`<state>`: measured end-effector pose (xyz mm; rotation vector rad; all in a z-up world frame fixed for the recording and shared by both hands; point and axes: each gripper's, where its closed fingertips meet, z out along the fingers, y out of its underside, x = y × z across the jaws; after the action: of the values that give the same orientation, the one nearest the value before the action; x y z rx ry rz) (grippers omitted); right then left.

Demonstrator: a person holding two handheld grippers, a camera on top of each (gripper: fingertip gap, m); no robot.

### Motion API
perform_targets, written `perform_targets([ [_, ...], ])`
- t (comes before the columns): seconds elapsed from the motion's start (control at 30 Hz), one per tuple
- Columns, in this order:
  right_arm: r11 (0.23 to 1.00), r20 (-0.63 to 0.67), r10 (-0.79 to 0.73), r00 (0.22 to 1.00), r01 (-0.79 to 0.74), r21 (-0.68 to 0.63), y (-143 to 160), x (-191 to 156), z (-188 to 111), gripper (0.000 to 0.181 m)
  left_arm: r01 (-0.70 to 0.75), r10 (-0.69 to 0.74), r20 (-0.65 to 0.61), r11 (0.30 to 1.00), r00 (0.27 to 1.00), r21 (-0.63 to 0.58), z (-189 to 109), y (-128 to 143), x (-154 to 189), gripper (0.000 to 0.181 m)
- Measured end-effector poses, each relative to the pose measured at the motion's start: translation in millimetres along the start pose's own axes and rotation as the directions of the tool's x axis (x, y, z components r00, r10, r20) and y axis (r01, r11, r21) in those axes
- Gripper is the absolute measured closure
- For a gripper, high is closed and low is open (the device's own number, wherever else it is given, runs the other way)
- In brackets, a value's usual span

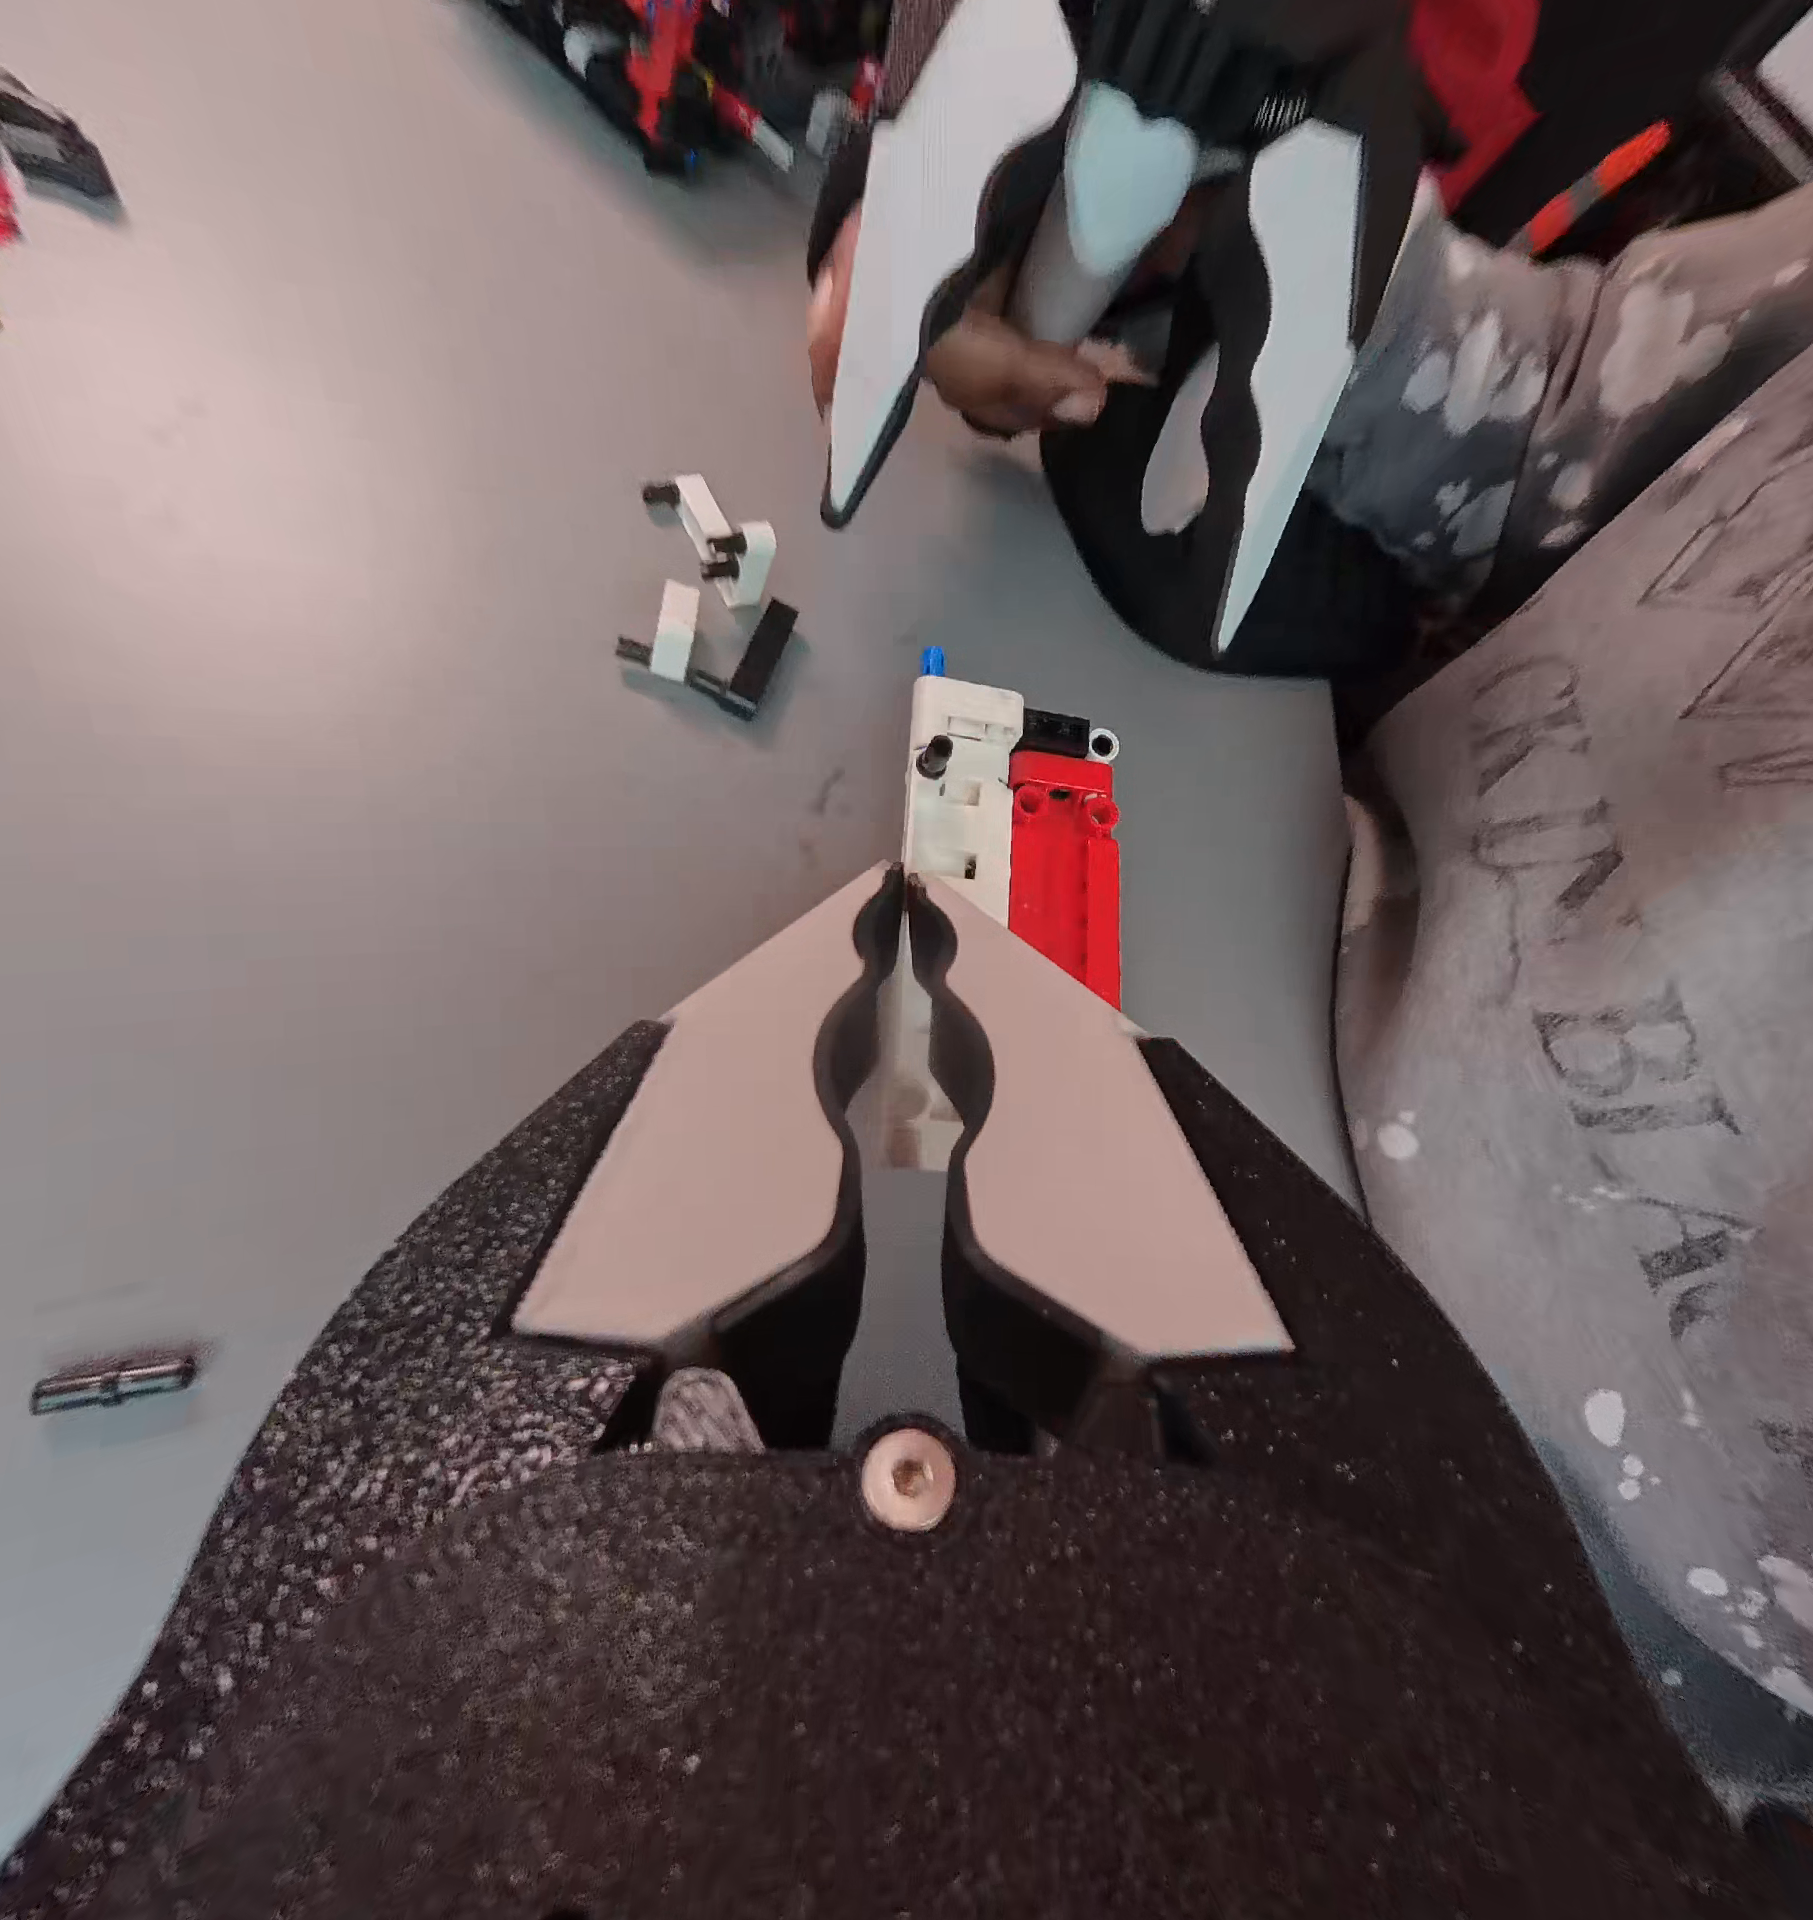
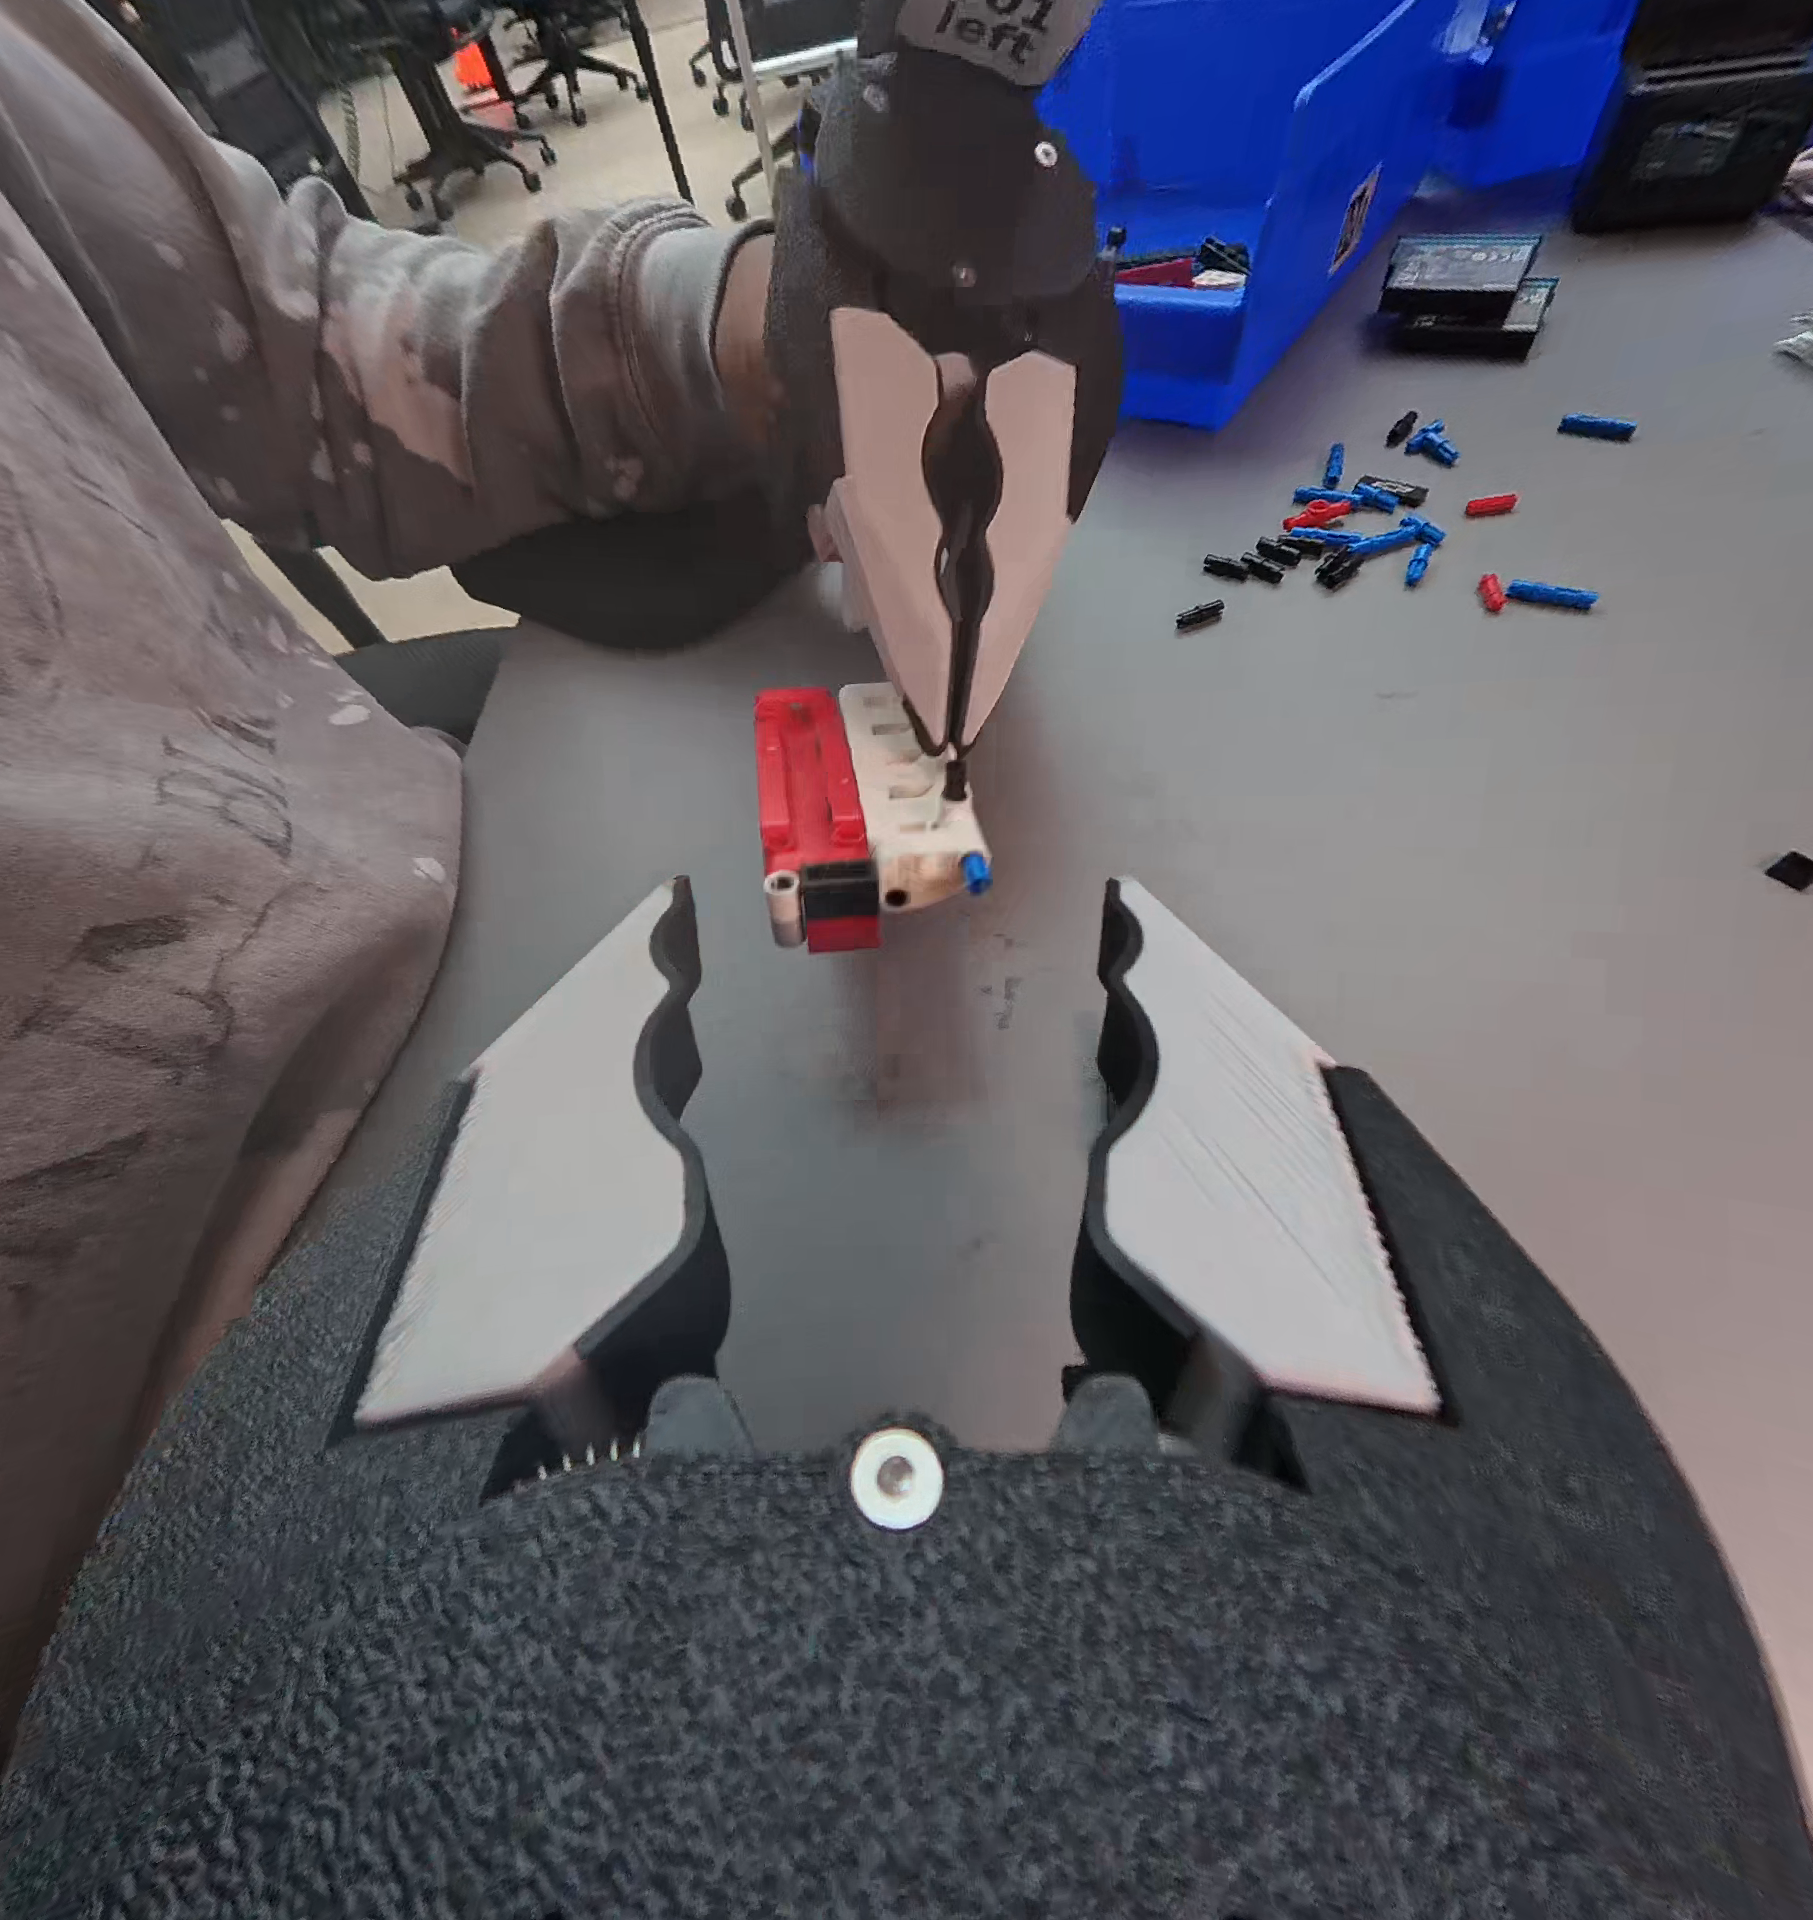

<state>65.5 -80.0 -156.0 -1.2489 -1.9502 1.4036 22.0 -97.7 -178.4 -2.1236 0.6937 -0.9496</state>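
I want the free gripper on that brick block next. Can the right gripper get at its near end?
Probably yes. The right gripper is open and faces the red and white block across bare table. The left gripper grips only a black pin on top.

The left gripper [image 1: 904,883] is covering the near end of the white and red brick assembly [image 1: 1006,821], so what the tips are pinching is staying hidden; in the right wrist view it's looking like a small black pin, can't say for sure. The right gripper [image 1: 1037,561] is blurring at 12 o'clock, base cut off. The brick pile [image 1: 694,73] at 11 o'clock is smearing and running off the edge. Pins [image 2: 1369,520] at 2 o'clock are looking too tiny to sort.
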Motion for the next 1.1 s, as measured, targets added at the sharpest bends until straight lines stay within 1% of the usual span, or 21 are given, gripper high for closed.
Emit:
perform_targets([
  [0.03, 1.0, 0.01, -0.001, 1.0, 0.001, 0.002, 1, -2, 2, 0.099, 0.012, -0.01, -0.017, 0.998, 1.0, 0.066, -5, -10, 1, 0.181],
  [0.1, 0.999, 0.018, -0.024, 1.0, 0.024, 0.025, -1, -6, 8, 0.093, 0.036, -0.023, -0.064, 0.976, 0.998, 0.213, -18, -34, 5, 0.181],
  [0.13, 0.997, 0.011, -0.037, 0.999, 0.037, 0.061, -8, -7, 11, 0.093, 0.057, -0.033, -0.09, 0.957, 0.995, 0.283, -24, -44, 7, 0.181],
  [0.23, 0.964, -0.009, -0.013, 1.0, 0.015, 0.266, -48, -9, 16, 0.093, 0.104, -0.032, -0.165, 0.887, 0.986, 0.449, -34, -70, 15, 0.181],
  [0.3, 0.917, -0.007, 0.055, 0.998, -0.048, 0.396, -73, -6, 14, 0.101, 0.116, -0.014, -0.197, 0.848, 0.98, 0.518, -34, -82, 22, 0.181],
  [0.37, 0.859, -0.001, 0.082, 0.997, -0.07, 0.507, -90, -5, 7, 0.121, 0.126, -0.013, -0.207, 0.83, 0.978, 0.544, -29, -89, 26, 0.181],
  [0.4, 0.848, 0.011, 0.081, 0.997, -0.075, 0.525, -93, -6, 4, 0.123, 0.129, -0.016, -0.207, 0.828, 0.978, 0.546, -26, -91, 26, 0.181],
  [0.47, 0.857, 0.045, 0.073, 0.996, -0.086, 0.509, -91, -9, 2, 0.124, 0.131, -0.014, -0.219, 0.84, 0.976, 0.527, -22, -90, 28, 0.181],
  [0.5, 0.866, 0.043, 0.075, 0.996, -0.086, 0.493, -88, -8, 1, 0.124, 0.116, -0.014, -0.197, 0.848, 0.98, 0.518, -21, -88, 27, 0.181],
  [0.57, 0.893, 0.015, 0.065, 0.998, -0.065, 0.445, -79, -5, 0, 0.124, 0.088, -0.004, -0.163, 0.856, 0.987, 0.51, -25, -86, 25, 0.167],
  [0.6, 0.914, 0.026, 0.056, 0.998, -0.062, 0.401, -73, -6, 2, 0.124, 0.079, 0.003, -0.157, 0.857, 0.988, 0.509, -27, -85, 25, 0.163],
  [0.7, 0.959, 0.053, 0.017, 0.998, -0.031, 0.283, -54, -15, 13, 0.124, 0.004, 0.055, -0.1, 0.858, 0.993, 0.513, -31, -86, 27, 0.162],
  [0.77, 0.963, 0.093, 0.004, 0.996, -0.029, 0.267, -52, -24, 19, 0.124, -0.065, 0.114, -0.077, 0.882, 0.99, 0.467, -26, -80, 33, 0.164],
  [0.83, 0.959, 0.137, 0.01, 0.991, -0.048, 0.28, -55, -30, 20, 0.124, -0.134, 0.17, -0.06, 0.913, 0.984, 0.386, -18, -70, 38, 0.168],
  [0.87, 0.958, 0.156, 0.016, 0.988, -0.059, 0.279, -56, -32, 20, 0.124, -0.161, 0.191, -0.048, 0.916, 0.98, 0.368, -16, -67, 40, 0.168],
  [0.93, 0.962, 0.203, 0.025, 0.979, -0.079, 0.26, -54, -37, 20, 0.124, -0.192, 0.218, -0.033, 0.912, 0.975, 0.362, -16, -67, 44, 0.175],
  [1.0, 0.966, 0.224, 0.034, 0.974, -0.089, 0.241, -50, -40, 22, 0.124, -0.194, 0.22, -0.029, 0.911, 0.975, 0.364, -17, -67, 45, 0.177],
  [1.1, 0.97, 0.244, 0.046, 0.969, -0.102, 0.221, -47, -42, 24, 0.124, -0.199, 0.222, -0.034, 0.921, 0.974, 0.335, -15, -63, 45, 0.179],
])
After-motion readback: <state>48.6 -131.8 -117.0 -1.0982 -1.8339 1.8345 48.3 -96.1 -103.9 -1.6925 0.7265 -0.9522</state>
